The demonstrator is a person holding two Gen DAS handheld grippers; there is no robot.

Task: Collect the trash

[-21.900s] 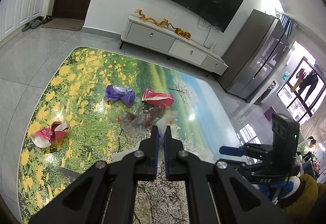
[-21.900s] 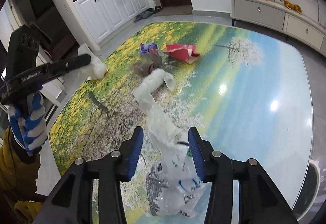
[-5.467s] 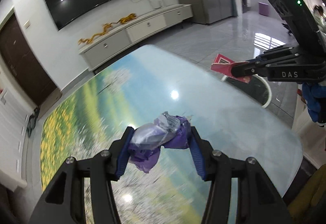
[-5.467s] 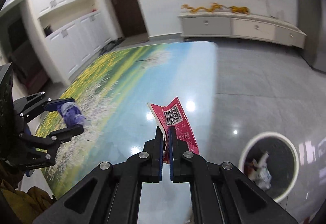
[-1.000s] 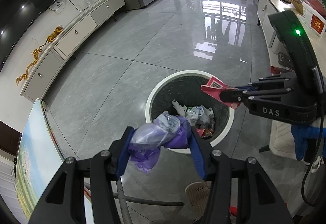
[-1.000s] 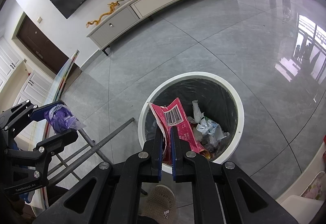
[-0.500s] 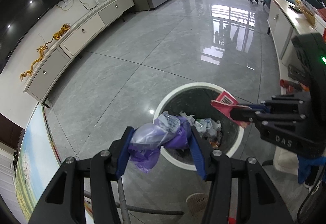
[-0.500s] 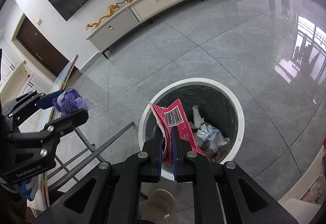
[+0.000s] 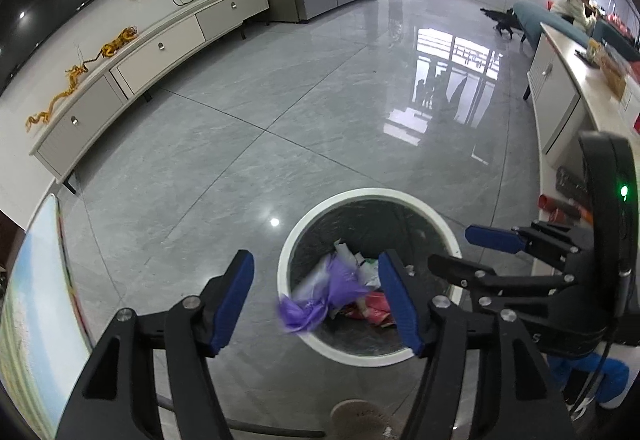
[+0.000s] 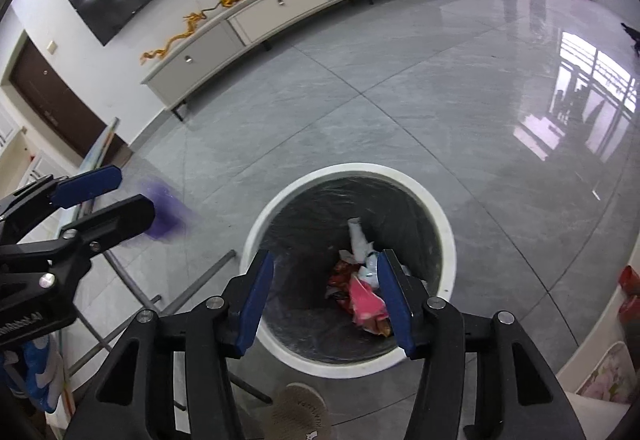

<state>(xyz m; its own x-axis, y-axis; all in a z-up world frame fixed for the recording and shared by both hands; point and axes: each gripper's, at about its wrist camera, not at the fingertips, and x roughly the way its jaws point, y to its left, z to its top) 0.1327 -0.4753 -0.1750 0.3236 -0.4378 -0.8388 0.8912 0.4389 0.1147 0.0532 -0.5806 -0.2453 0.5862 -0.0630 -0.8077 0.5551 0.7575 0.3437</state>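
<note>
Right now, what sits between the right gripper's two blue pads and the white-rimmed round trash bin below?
Nothing solid: the right gripper stands open over the white-rimmed round trash bin, and the red wrapper already lies inside, as the right wrist view shows.

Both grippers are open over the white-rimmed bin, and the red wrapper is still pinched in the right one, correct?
Not quite. The right gripper holds nothing: its jaws have just opened, and the red wrapper lies in the bin, as the right wrist view shows. The left gripper is open too.
</note>
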